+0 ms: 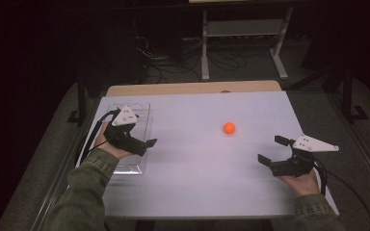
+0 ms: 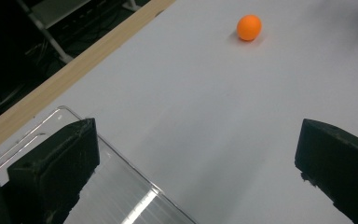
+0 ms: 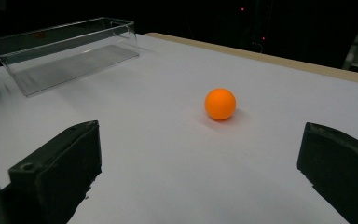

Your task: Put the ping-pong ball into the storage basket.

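Note:
A small orange ball (image 1: 229,127) lies alone on the white table top (image 1: 197,168), right of centre. My left gripper (image 1: 142,134) hovers over a clear plastic tray (image 1: 142,113) at the table's left side, open and empty. Its own view has the tray (image 2: 116,186) under the left jaw and the ball (image 2: 249,27) far ahead. My right gripper (image 1: 272,149) is near the right front of the table, open wide with nothing in it, pointing toward the ball. In the right gripper view the ball (image 3: 220,104) sits ahead between the jaws, and the tray (image 3: 65,51) stands beyond at the left.
A strip of bare wood (image 1: 192,89) runs along the table's far edge. Behind the table stand a white metal rack (image 1: 243,29) and loose cables (image 1: 173,67) on the dark floor. Bare white surface lies between the tray and the ball.

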Motion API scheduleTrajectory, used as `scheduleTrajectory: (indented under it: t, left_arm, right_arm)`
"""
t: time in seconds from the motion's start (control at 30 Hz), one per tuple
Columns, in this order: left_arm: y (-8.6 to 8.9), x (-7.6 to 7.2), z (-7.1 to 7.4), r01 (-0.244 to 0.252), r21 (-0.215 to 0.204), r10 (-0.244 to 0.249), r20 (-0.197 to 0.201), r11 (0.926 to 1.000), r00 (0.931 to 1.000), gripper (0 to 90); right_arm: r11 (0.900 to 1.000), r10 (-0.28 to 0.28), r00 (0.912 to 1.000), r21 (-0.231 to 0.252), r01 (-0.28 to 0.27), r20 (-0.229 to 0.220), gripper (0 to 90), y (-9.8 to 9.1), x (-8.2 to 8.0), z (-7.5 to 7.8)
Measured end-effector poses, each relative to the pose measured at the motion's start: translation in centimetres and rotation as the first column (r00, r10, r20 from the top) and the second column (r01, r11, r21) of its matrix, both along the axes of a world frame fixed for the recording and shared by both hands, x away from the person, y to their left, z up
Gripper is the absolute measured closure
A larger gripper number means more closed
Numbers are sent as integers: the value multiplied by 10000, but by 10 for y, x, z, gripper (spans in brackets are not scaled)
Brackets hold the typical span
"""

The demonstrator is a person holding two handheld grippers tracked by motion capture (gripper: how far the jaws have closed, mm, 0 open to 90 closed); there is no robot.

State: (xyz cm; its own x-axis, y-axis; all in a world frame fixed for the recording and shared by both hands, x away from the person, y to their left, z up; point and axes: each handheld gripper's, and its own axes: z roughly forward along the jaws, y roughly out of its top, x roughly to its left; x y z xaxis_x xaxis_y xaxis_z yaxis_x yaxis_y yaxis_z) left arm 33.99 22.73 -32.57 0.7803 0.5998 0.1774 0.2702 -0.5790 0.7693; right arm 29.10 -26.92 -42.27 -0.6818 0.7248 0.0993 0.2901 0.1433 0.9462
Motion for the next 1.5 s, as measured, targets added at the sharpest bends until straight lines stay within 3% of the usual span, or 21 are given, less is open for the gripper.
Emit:
scheduleTrajectory:
  t: [0.33,1.5]
  left_arm:
    - [-13,8,4,283,378,-280,-93,9989,9996,0]
    - [-49,29,11,1020,896,-993,-340,9907,9945,0]
  right_arm:
    - [10000,-22,10000,45,22,-17,0,-1,-1,0]
    - [10000,46,10000,45,-46,-6,0,-2,-1,-1]
